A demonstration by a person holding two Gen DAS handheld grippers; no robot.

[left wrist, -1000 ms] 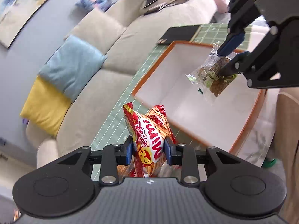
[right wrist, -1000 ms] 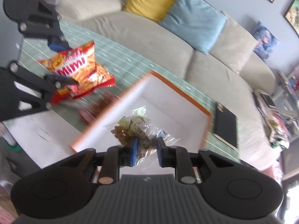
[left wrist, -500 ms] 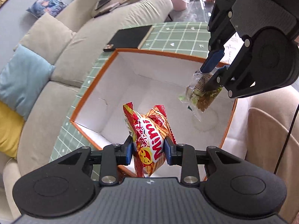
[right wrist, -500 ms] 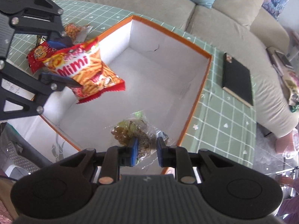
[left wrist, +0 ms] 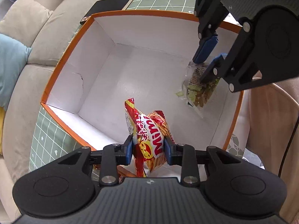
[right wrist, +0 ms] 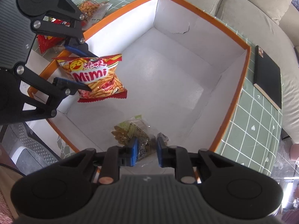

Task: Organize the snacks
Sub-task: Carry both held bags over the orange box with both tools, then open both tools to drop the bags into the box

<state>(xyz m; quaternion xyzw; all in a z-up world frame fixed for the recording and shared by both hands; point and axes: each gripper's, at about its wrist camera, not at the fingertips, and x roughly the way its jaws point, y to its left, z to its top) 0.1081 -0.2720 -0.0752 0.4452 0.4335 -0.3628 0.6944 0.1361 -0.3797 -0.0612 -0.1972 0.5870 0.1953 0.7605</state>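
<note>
My left gripper [left wrist: 149, 150] is shut on a red and orange Mimi snack bag [left wrist: 149, 138] and holds it over the near side of the orange-rimmed white box [left wrist: 61, 56]. The bag also shows in the right wrist view [right wrist: 95, 78], held by the left gripper [right wrist: 87, 70]. My right gripper [right wrist: 146, 152] is shut on a clear bag of brown and green snacks [right wrist: 130, 131] and holds it inside the box [right wrist: 244, 74] above its floor. The left wrist view shows the right gripper [left wrist: 206, 64] gripping that clear bag [left wrist: 200, 91] near the box's right wall.
The box stands on a green grid-patterned table [right wrist: 256, 130]. A black notebook [right wrist: 268, 76] lies beside the box. More snack packets, a nut bag [right wrist: 91, 9] and a red bag [right wrist: 46, 41], lie outside the box. A beige sofa [left wrist: 28, 18] runs along the table.
Both grippers have moved over and down into the box with their bags. The clear bag hangs lower, close to the box floor. Both stay shut.
</note>
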